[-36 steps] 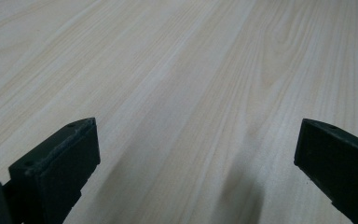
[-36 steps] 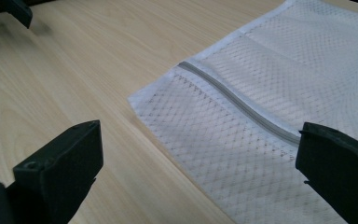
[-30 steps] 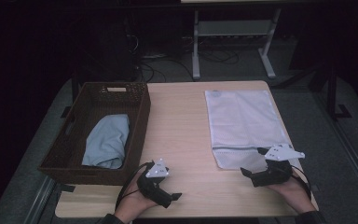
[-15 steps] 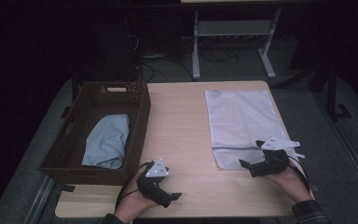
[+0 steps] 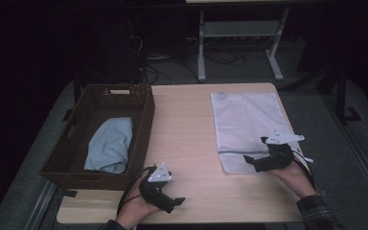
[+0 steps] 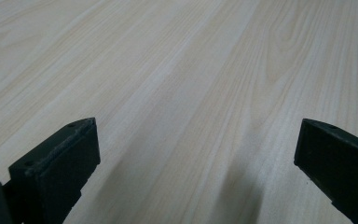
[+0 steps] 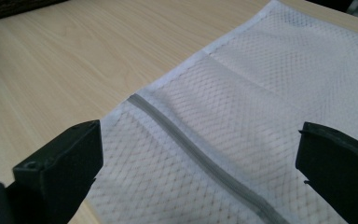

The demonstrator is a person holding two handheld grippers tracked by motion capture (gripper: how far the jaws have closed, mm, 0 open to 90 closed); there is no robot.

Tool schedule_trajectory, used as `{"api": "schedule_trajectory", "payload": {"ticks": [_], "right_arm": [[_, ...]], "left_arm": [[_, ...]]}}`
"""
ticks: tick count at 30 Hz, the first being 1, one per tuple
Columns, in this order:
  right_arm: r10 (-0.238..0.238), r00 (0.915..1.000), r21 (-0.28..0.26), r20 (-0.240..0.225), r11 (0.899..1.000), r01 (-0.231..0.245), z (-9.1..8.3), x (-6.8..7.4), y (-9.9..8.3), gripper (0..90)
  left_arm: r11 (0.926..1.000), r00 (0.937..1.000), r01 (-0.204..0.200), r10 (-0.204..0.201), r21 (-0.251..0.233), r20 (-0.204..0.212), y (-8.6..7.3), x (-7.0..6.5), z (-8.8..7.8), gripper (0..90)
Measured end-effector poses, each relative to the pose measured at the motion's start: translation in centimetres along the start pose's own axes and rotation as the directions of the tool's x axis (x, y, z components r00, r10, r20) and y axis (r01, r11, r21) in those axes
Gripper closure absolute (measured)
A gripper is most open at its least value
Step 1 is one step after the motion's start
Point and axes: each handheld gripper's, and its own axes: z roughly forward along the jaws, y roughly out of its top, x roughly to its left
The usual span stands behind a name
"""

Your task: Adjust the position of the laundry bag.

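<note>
So far I am judging this as barely begun: I am holding the right gripper over the near end of the white mesh laundry bag, at the lower right of the high view, and nothing is gripped yet. In the right gripper view its jaws are standing wide apart, framing the bag's grey zipper, which is running diagonally from the centre down toward the lower right of that frame; whether the zipper is done up I cannot tell. The bag itself is lying flat on the wooden table, toward its right side.

I am resting the left gripper at the bottom centre-left of the high view, just beside the near corner of the brown wicker basket. Its jaws are also spread wide, over bare tabletop. A light blue folded cloth is sitting inside the basket, untouched.

By my reading, taking hold of the bag's zipper end is what is left to do first.
</note>
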Motion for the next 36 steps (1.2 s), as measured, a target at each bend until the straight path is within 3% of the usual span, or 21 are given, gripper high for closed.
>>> {"api": "schedule_trajectory", "payload": {"ticks": [11,17,19,20,22,25,27,30,33,36], "right_arm": [[0.015,0.9998,-0.024,0.01,1.0,-0.014,0.7,-1.2,1.1,0.3],[0.017,0.9998,-0.004,0.013,1.0,-0.017,1.2,-2.0,1.9,0.4],[0.021,0.9996,-0.029,0.018,0.999,-0.021,1.3,-2.2,2.1,0.3],[0.035,0.9993,-0.017,0.012,0.999,-0.035,1.5,-2.4,2.2,0.3],[0.018,0.9996,0.001,0.022,1.0,-0.018,1.7,-2.6,2.4,0.3],[0.027,0.9994,-0.013,0.019,1.0,-0.027,1.9,-3.1,2.9,0.3],[0.047,0.9988,-0.019,0.016,0.999,-0.047,2.1,-3.5,3.2,3.2],[0.031,0.9988,-0.006,0.037,1.0,-0.031,2.3,-4.0,3.6,5.7],[0.061,0.9979,-0.038,0.022,0.997,-0.061,2.3,-4.6,3.8,13.6],[0.078,0.9967,-0.029,0.024,0.997,-0.077,2.7,-5.1,3.5,13.7]], "left_arm": [[1.0,1.0,0.003,-0.003,0.002,-0.002,0.0,0.1,0.0,0.1],[1.0,1.0,0.004,-0.004,0.001,-0.006,0.0,0.1,0.0,0.1],[1.0,1.0,0.004,-0.004,0.0,-0.005,0.0,0.1,0.0,0.1],[1.0,1.0,0.004,-0.004,0.0,-0.004,0.0,0.1,-0.1,0.1],[1.0,1.0,0.003,-0.003,-0.002,-0.005,0.0,0.1,-0.1,0.1],[1.0,1.0,0.003,-0.003,-0.005,-0.008,0.0,0.1,-0.1,0.1],[1.0,0.9999,0.004,-0.004,-0.007,-0.01,0.0,0.1,-0.2,0.1],[0.9999,0.9999,0.007,-0.007,-0.008,-0.012,0.0,0.1,-0.3,0.1],[0.9999,0.9999,0.006,-0.006,-0.01,-0.012,0.0,0.2,-0.3,0.0],[0.9999,0.9999,0.007,-0.007,-0.013,-0.011,0.0,0.2,-0.4,0.1]]}}
